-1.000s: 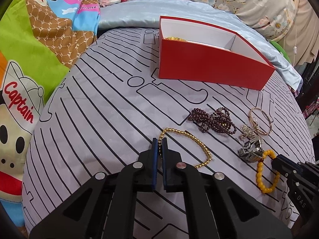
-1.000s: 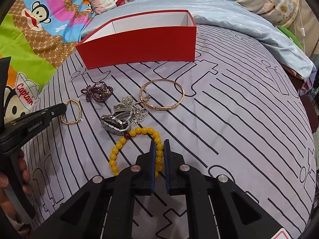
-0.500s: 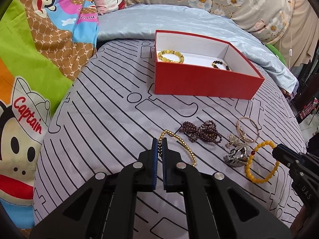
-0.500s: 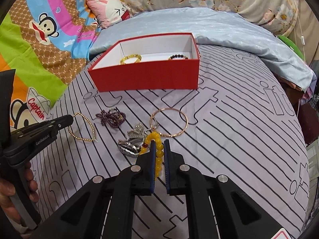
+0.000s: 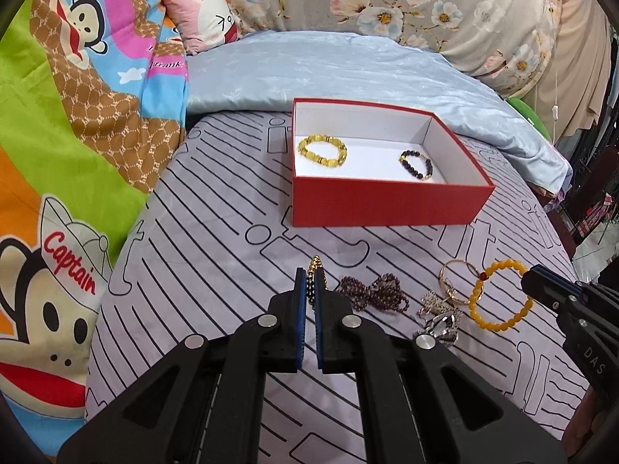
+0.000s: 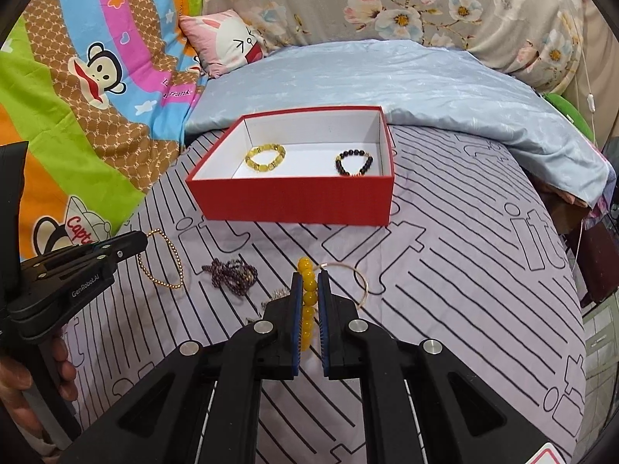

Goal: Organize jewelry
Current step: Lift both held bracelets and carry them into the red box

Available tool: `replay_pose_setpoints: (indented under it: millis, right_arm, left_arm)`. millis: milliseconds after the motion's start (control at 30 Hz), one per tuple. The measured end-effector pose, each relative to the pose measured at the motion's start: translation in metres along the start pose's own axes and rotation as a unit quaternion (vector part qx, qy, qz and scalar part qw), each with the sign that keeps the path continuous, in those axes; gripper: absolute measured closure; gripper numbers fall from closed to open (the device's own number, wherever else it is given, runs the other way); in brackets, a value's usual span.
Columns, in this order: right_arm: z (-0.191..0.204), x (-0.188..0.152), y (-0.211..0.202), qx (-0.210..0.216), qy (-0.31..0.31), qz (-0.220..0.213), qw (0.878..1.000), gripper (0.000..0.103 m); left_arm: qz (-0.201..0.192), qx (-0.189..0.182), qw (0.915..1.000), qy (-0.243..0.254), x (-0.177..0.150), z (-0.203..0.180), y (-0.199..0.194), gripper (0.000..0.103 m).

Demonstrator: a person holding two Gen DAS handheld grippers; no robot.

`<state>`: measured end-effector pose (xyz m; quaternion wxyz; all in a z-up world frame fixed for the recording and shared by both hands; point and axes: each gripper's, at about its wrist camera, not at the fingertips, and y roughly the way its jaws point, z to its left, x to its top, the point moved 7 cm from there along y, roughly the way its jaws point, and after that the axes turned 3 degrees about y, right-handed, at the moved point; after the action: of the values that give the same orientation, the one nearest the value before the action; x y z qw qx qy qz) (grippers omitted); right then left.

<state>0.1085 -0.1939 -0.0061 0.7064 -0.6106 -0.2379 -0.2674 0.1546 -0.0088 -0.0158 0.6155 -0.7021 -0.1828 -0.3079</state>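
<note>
While pinched: glossy yellow bead bracelet [image 6: 308, 301]

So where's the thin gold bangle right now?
In the right wrist view the gold bangle lies on the striped bedsheet, just right of the right gripper and in front of the red box.
</note>
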Motion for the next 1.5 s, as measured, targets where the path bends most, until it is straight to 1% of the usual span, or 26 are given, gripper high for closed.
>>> replay_pose_setpoints:
  millis: [400,767,933,1167,1367,1500]
  right_arm:
    - [0.010,0.035,0.003,0.011,-0.014,-0.025,1.000,0.096]
    - [0.009,0.091,0.013,0.012,-0.020,-0.060,0.998,0.096]
    - [0.014,0.116,0.026,0.019,-0.023,-0.068,0.997,0.096]
    - [0.014,0.134,0.060,0.038,-0.011,-0.052,0.998,0.096]
    - [0.009,0.136,0.092,0.049,0.000,-0.027,0.998,0.096]
    - [0.005,0.134,0.111,0.045,0.002,-0.012,0.999,0.096]
  left_arm:
    - [-0.029,-0.001,0.9996,0.007,0.033,-0.003,-0.003,0.100]
    - [-0.063,-0.002,0.9979,0.016,0.078,-0.010,0.002,0.100]
    - [-0.073,0.001,0.9972,0.018,0.102,-0.014,0.013,0.100]
    - [-0.074,0.005,0.9971,0.016,0.127,-0.017,0.038,0.100]
    - [-0.061,0.009,0.9980,0.014,0.132,-0.018,0.065,0.100]
    - [-0.050,0.014,0.9985,0.016,0.131,-0.018,0.083,0.100]
